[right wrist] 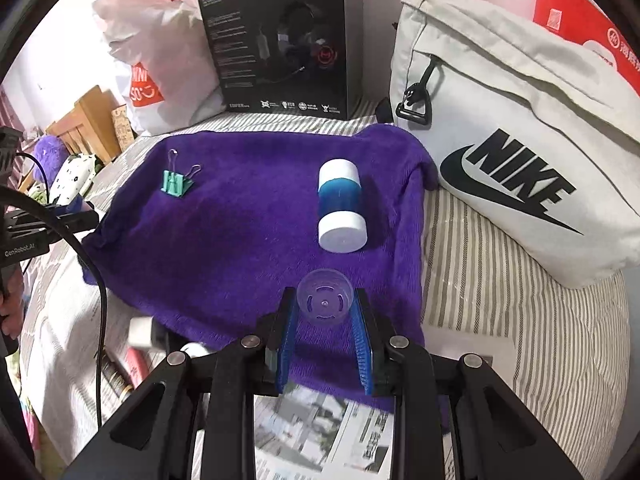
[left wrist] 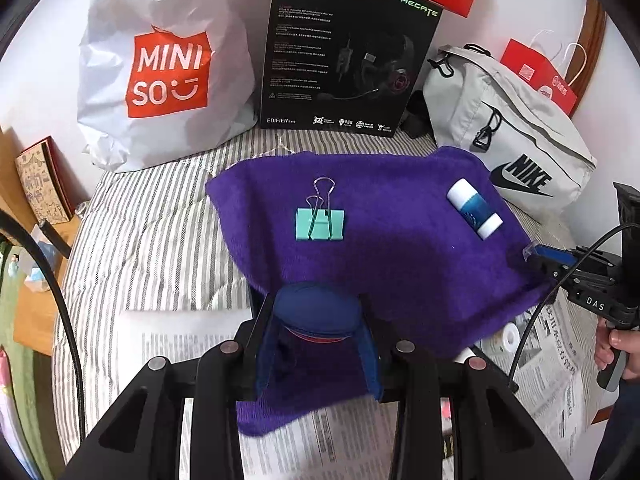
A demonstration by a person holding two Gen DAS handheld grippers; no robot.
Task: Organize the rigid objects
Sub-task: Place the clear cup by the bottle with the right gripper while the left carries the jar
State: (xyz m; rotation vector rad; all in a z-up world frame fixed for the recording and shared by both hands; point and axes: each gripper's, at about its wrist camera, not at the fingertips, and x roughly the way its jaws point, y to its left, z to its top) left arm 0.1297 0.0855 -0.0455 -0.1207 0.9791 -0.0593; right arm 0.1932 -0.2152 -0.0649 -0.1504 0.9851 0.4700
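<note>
- Left wrist view: the left gripper (left wrist: 318, 320) has its jaws pinched on a dark blue round lid or cap (left wrist: 316, 310), with a red rim showing underneath. It hangs over the near edge of the purple towel (left wrist: 400, 280).
- On that towel, a mint-green binder clip (left wrist: 319, 224) lies flat with its wire handles pointing away. Well apart to the right lies a blue-and-white glue stick (left wrist: 474, 208) on its side.
- I read the towel as the sorting spot: it is soft, so round things ought not to roll off.
- At the right edge the right gripper (left wrist: 538, 254) comes in, a hand (left wrist: 616, 346) on its grip, something clear at its tips.
- Behind stand a Miniso bag (left wrist: 168, 72), a headset box (left wrist: 344, 52) and a grey Nike bag (left wrist: 516, 136), all on a striped bedsheet (left wrist: 152, 216).
- Right wrist view: the right gripper (right wrist: 325, 306) has its jaws narrow and clamped on a small clear plastic cup (right wrist: 325, 298), open end facing the camera. It too is above the towel's near edge.
- The glue stick sits just beyond the cup; the binder clip is far left.
- Newspaper (right wrist: 320, 428) lies under the near side.
- My call: both pieces are being carried in for set-down, each heading for free purple cloth near the front.
</note>
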